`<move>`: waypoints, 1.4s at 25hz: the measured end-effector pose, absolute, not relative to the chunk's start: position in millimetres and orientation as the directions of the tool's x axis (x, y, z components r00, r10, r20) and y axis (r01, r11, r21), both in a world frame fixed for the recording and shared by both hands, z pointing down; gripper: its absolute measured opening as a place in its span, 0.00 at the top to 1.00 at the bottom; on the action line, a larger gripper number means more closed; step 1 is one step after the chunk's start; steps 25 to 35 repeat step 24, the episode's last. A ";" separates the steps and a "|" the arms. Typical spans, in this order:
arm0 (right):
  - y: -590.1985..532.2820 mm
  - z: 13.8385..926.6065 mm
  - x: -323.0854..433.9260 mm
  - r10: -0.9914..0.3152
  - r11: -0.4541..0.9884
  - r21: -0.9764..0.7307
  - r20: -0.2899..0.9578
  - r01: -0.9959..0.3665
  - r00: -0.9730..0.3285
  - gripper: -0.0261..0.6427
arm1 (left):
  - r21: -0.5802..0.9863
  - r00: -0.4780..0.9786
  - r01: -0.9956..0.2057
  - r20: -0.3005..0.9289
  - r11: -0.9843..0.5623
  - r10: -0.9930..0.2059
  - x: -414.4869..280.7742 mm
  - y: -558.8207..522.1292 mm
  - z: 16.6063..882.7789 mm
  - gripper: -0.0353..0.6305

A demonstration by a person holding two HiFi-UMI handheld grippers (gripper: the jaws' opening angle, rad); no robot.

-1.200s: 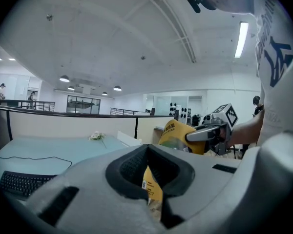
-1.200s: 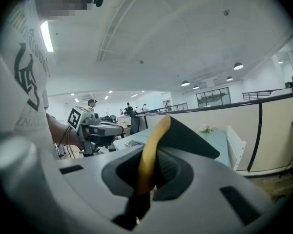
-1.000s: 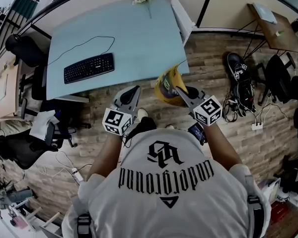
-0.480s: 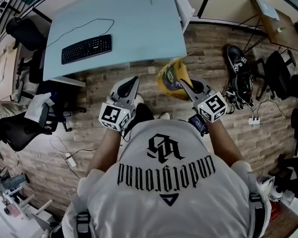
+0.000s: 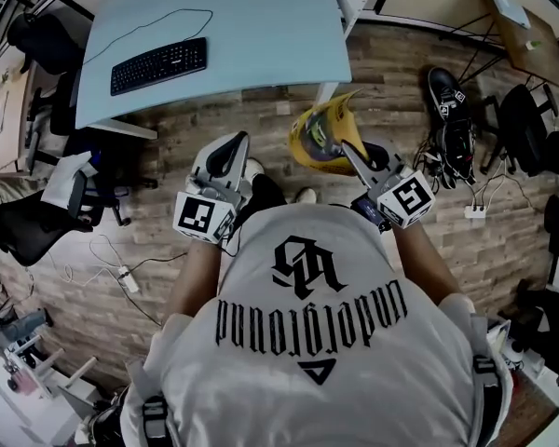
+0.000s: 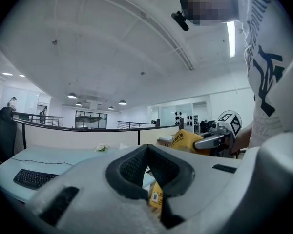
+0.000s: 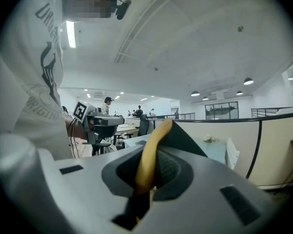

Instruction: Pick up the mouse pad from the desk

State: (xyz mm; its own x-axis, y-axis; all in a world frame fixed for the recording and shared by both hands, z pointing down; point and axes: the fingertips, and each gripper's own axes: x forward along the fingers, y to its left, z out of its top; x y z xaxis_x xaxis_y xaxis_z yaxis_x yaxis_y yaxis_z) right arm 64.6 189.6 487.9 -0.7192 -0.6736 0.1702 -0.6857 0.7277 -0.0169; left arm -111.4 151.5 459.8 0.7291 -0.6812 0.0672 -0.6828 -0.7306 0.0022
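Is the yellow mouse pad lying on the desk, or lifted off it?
Lifted off. The right gripper pinches the mouse pad, curled, over the wooden floor, clear of the desk.

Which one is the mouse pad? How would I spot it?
Find the big pale blue desk at the top of the head view. Just below its near edge, over the wooden floor, the right gripper pinches the mouse pad. It is the only yellow thing there, floppy and curled, with a dark underside.
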 end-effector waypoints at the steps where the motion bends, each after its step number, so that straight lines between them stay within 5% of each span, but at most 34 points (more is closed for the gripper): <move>1: 191.5 485.6 64.6 -0.675 0.728 -0.013 0.162 -0.686 -0.720 0.93 | -0.003 0.727 -0.685 0.069 -0.729 -0.683 -112.1 152.4 458.7 0.94; 35: 184.0 479.9 57.3 -0.662 0.744 0.012 0.153 -0.669 -0.734 0.93 | 0.020 0.709 -0.705 0.058 -0.709 -0.703 -114.2 135.4 458.9 0.94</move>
